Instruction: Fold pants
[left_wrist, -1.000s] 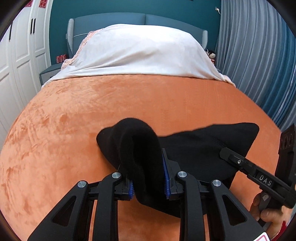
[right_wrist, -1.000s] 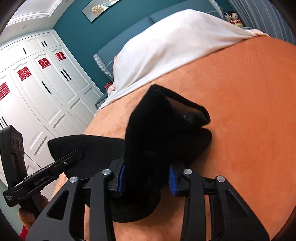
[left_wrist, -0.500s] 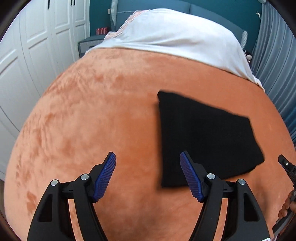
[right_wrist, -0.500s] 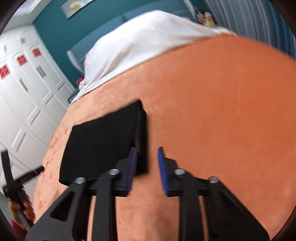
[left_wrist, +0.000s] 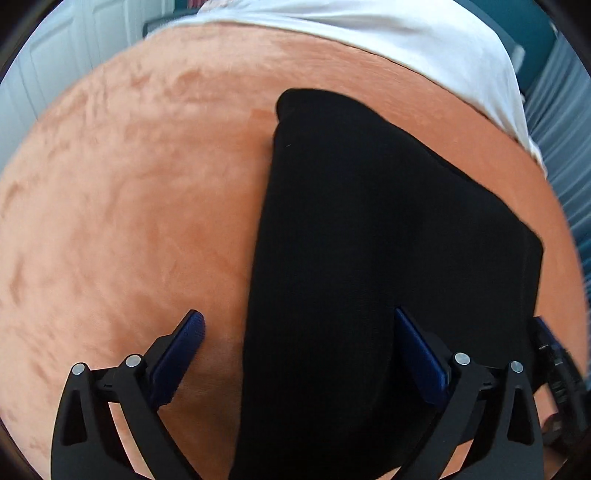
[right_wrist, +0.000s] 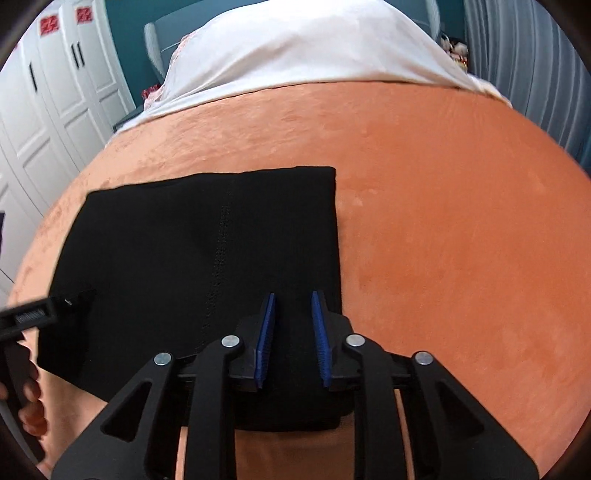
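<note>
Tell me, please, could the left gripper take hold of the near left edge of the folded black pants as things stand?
Probably yes. The left gripper, whose jaws have just been opening, stands wide astride that edge of the folded black pants, which lie flat on the orange plush blanket; nothing lies between.

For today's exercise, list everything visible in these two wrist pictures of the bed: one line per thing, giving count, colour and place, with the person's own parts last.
Pants: one, black, folded flat on the blanket.
Blanket: one, orange, covering the bed.
Sheet: one, white, heaped at the bed's head.
Headboard: one, grey-blue, behind the sheet.
Wardrobe: one, white, red stickers, far left.
Curtains: grey, far right.
Left tongs: open wide, straddling the pants' left edge.
Right tongs: narrow gap, over the pants' near right corner.
Hand: one, gripping the left handle.
</note>
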